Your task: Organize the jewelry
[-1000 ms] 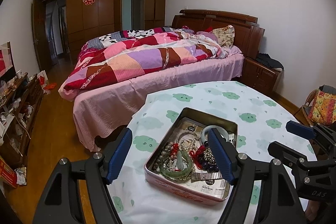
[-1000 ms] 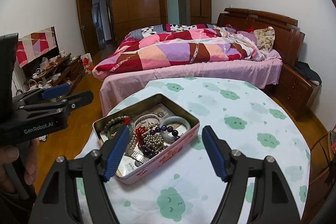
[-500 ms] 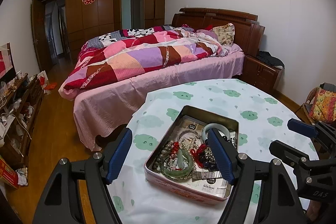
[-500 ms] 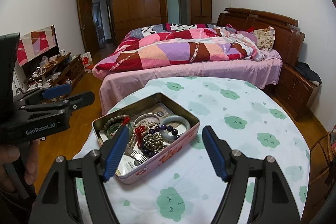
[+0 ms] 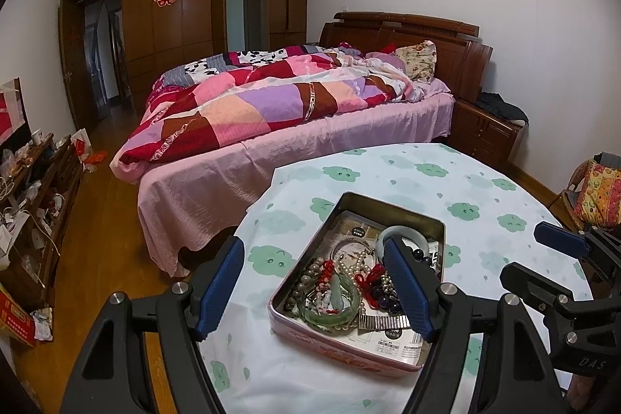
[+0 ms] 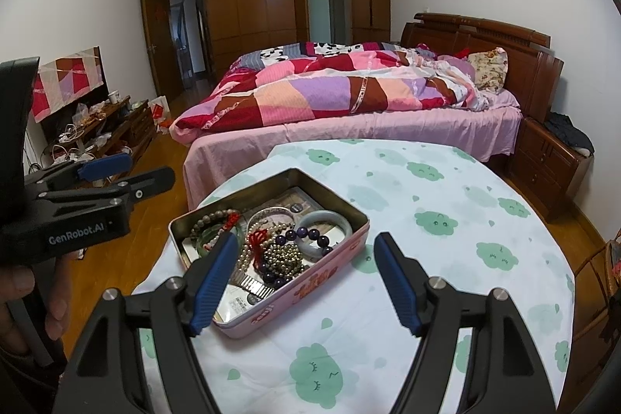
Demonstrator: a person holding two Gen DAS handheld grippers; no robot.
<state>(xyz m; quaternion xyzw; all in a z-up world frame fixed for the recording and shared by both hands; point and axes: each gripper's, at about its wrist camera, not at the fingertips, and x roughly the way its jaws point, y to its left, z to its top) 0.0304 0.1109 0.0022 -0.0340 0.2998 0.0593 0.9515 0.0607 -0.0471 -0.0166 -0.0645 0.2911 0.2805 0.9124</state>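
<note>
A pink metal tin (image 5: 403, 359) (image 6: 310, 291) sits open on the round table, holding a tangle of jewelry: a green jade bangle (image 5: 333, 311), a pale jade bangle (image 6: 325, 224), dark purple beads (image 6: 310, 233), a pearl strand (image 6: 285, 253) and red cord. My left gripper (image 5: 316, 291) is open and empty, hovering just short of the tin. My right gripper (image 6: 302, 280) is open and empty above the tin's near corner. Each gripper shows in the other's view: the right one (image 5: 559, 255), the left one (image 6: 116, 171).
The table carries a white cloth with green cloud prints (image 6: 438, 220). Behind it stands a bed with a patchwork quilt (image 6: 330, 88). A bedside cabinet (image 6: 551, 158) is at the right, a cluttered low shelf (image 5: 35, 189) at the left.
Both grippers drifted slightly; the tin sits a touch lower and closer in both views. The jaws stayed open and nothing was grasped.
</note>
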